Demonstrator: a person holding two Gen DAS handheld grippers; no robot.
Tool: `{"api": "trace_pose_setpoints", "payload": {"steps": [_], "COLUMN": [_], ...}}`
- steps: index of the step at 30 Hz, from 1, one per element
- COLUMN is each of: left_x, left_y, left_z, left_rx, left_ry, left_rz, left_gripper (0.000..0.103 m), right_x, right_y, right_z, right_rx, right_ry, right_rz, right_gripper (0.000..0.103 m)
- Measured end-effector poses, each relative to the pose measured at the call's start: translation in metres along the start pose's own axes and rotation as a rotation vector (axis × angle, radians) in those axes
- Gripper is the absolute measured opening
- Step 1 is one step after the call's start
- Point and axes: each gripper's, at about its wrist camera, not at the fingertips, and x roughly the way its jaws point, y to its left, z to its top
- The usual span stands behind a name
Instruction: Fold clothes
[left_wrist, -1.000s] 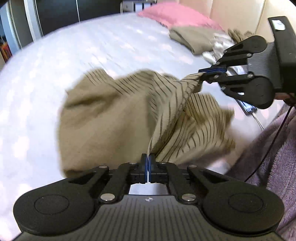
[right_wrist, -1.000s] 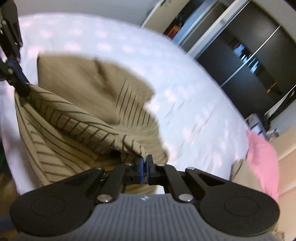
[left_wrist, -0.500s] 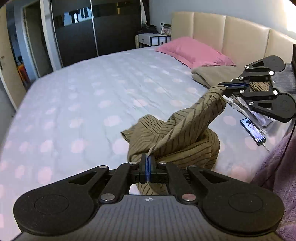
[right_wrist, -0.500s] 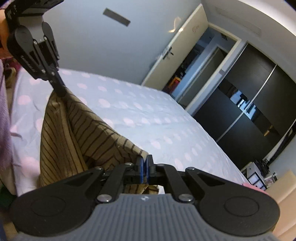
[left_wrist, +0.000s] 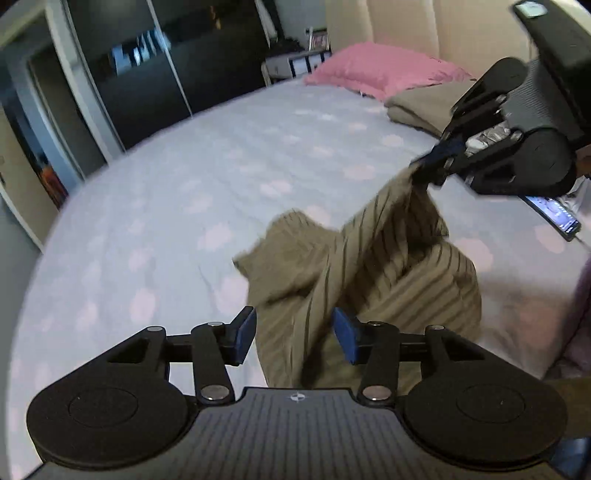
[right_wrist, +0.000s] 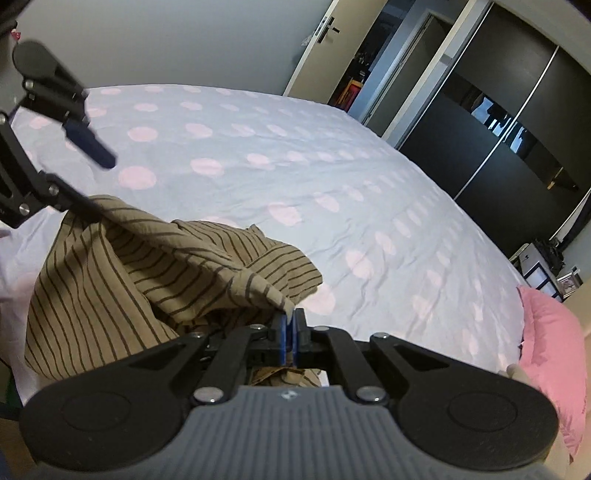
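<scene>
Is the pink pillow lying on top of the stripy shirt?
No, the pink pillow sits far up the bed, apart from the stripy shirt.

You have a tan shirt with thin dark stripes (right_wrist: 110, 266) crumpled in a loose heap near the bed's edge, one corner lifted and drawn taut upward, another fold raised at the opposite side, the rest sagging in bunched folds

Tan dark-striped garment (right_wrist: 110, 273) on lilac pink-dotted bedsheet (right_wrist: 295, 177); pink pillow (left_wrist: 384, 70).
</scene>
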Motion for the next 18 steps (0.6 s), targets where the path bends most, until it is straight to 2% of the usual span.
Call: {"api": "trace_pose_setpoints", "payload": {"steps": [6,9,11,13,15,18], "left_x": [0.023,0.037,0.044,0.048,0.047,0.037], "left_y": [-0.046,-0.060,-0.065,-0.063,-0.057,-0.046], "left_z": [0.021,0.024,0.024,0.023,0.021,0.016], "left_rx": [0.119,0.127,0.114,0.096,0.063,0.032], "left_ry": [-0.003,-0.012,-0.019,-0.017,-0.009,0.003], "left_rz": [0.045,0.060,0.063,0.067,0.054,0.030], "left_gripper": [0.044,0.044,0.038,0.021,0.009,0.002], "right_x": [-0.005,-0.014,-0.019,-0.024,-0.029,-0.028], "right_y": [0.003,0.003,0.004,0.005,0.006,0.008], "right_z": [0.003,0.004,0.004,0.003,0.003,0.003], "right_rx": [0.024,0.041,0.052,0.059,0.059,0.052], "right_ry": [-0.027,-0.053,-0.072,-0.085,-0.096,-0.102], "right_rz": [0.041,0.065,0.085,0.107,0.124,0.137], "right_gripper": [0.004,0.004,0.004,0.004,0.004,0.005]}}
